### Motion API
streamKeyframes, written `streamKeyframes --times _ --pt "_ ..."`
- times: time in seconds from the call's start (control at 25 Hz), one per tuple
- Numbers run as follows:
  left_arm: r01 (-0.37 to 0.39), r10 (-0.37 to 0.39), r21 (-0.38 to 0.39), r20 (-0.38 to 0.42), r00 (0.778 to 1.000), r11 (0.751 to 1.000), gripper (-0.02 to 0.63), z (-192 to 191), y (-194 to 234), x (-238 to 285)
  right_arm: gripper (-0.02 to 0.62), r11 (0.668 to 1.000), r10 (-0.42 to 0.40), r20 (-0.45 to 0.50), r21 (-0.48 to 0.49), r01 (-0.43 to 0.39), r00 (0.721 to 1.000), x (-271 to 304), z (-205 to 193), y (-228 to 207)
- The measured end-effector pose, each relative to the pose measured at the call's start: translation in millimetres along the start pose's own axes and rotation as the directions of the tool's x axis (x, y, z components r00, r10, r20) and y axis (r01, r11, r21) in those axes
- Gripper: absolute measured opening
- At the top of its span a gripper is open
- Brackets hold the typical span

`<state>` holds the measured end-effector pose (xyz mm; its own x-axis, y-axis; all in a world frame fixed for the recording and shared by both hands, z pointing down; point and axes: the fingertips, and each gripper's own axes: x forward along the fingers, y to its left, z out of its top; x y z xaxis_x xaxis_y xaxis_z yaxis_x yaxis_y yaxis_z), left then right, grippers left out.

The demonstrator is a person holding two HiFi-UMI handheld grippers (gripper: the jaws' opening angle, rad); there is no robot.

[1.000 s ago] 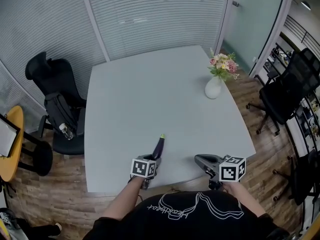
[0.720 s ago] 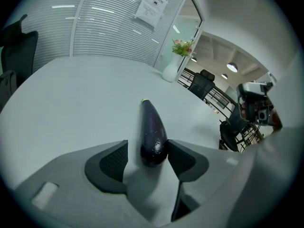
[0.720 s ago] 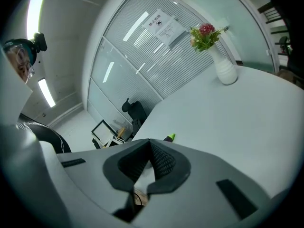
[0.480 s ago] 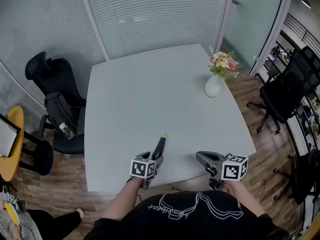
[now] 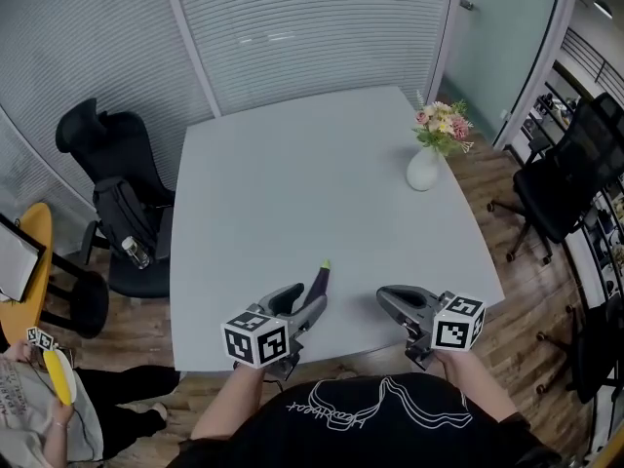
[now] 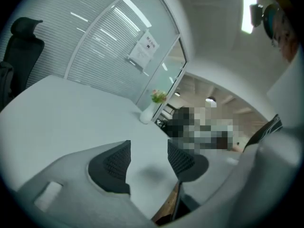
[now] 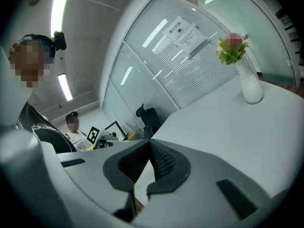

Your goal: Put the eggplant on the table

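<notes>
Left tool (image 5: 300, 302): jaws spread and closing, nothing between them.
Right tool (image 5: 388, 298): jaws pressed together, empty.
Eggplant (image 5: 318, 283): lying on the counter (image 5: 292, 183) near its near edge, just beyond the left tool.
Vase (image 5: 423, 169): white, upright near the far right corner, holding flowers (image 5: 441, 125).

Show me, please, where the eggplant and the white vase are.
eggplant (image 5: 318, 283), head view, on its purple body.
white vase (image 5: 422, 170), head view, on its round belly.
</notes>
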<state>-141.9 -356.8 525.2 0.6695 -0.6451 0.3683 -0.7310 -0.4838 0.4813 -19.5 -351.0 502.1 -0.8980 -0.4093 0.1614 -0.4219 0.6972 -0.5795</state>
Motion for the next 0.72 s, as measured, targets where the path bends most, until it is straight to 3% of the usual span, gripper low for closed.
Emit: streamKeyframes --times 0.16,0.28,0.44,0.72 --pt "0.172 -0.174 0.03 0.091 0.981 0.985 0.168 31.3 -54.8 -16.5 0.008 0.997 0.062 0.033 -0.055 -0.06 0.998 4.0 16.9 21.5" --pt "0.227 -0.235 0.089 0.104 0.966 0.97 0.067 36.9 -80.3 -21.6 0.008 0.99 0.108 0.063 -0.093 -0.102 0.992 5.3 25.6 38.4" --pt "0.244 -0.258 0.148 0.087 0.962 0.959 0.031 30.5 -93.4 -19.2 0.008 0.981 0.144 0.049 -0.139 -0.136 0.988 8.5 24.2 51.2" --pt "0.253 -0.265 0.158 0.061 0.962 0.955 0.021 24.7 -96.3 -11.3 0.008 0.981 0.115 0.031 -0.16 -0.109 0.993 8.6 20.8 46.0"
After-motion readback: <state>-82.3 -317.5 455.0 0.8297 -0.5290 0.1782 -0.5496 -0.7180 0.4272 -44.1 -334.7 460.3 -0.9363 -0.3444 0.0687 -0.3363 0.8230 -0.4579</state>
